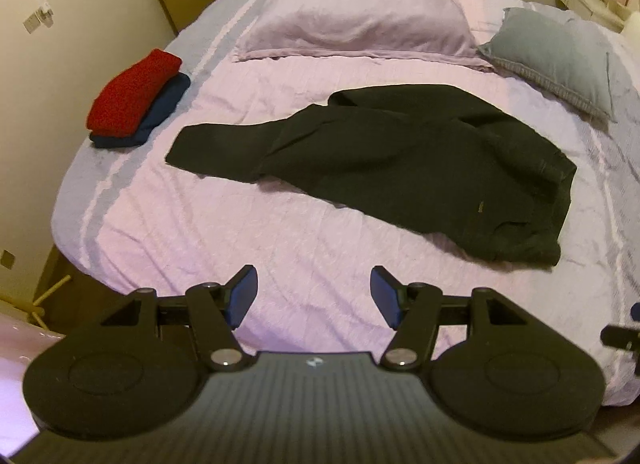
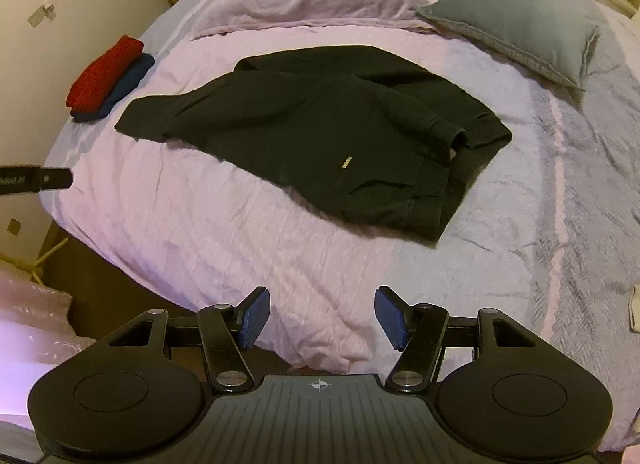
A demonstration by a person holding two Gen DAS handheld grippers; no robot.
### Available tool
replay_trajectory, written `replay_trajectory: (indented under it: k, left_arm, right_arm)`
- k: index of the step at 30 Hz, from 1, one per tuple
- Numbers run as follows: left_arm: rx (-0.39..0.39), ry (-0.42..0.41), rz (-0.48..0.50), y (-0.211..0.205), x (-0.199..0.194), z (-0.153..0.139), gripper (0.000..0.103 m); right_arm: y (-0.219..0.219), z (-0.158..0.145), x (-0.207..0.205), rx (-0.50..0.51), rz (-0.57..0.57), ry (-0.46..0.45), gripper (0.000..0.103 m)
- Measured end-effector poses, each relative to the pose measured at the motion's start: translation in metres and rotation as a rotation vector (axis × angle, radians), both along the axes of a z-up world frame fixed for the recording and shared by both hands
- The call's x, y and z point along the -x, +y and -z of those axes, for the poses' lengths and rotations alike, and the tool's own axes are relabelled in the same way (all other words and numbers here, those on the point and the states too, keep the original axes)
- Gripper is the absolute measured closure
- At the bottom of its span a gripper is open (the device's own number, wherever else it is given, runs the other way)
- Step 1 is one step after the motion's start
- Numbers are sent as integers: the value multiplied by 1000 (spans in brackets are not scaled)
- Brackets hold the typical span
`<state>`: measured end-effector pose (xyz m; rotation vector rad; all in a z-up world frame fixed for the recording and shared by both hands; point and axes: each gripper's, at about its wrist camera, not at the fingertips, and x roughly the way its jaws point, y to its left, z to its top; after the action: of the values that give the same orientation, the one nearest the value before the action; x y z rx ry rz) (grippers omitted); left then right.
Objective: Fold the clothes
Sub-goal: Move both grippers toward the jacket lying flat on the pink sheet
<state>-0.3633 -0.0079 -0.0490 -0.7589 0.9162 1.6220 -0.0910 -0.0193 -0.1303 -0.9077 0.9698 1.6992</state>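
A black sweatshirt [image 1: 400,155] lies rumpled and unfolded across the middle of the pink bed [image 1: 240,232]; it also shows in the right wrist view [image 2: 320,131] with a small gold label facing up. My left gripper [image 1: 314,296] is open and empty above the bed's near edge, well short of the sweatshirt. My right gripper [image 2: 322,316] is open and empty, also over the near edge. A bit of the left gripper [image 2: 36,179] shows at the left edge of the right wrist view.
A folded red garment [image 1: 132,97] lies on a folded navy one [image 1: 160,115] at the bed's left edge. A pink pillow [image 1: 352,19] and a grey cushion [image 1: 556,59] lie at the head. A wall stands left; furniture stands at the far right.
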Motion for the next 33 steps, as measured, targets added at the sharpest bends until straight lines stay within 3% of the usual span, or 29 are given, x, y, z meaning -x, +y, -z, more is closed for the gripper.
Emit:
replay_trajectory:
  k: [7,14,20,29,33]
  left_arm:
    - [-43,30,17,-12,-6,-17,44]
    - [-82,60,52,4,3,-30,44]
    - [-92,52,119,41,28,-28,44]
    - [-90,7,224,124,102,-17,44]
    - [-54,-16,282,157,125,-7,44]
  right_arm:
    - [0,-24,-12,-27,44,-9,41]
    - [10,-31,-8,-49,82,-2,41]
    - [28,-28,8,-43,150,7,41]
    - [66,-27,51,-25,341,-3,41]
    - [76,-20,72,1,434,-9,41]
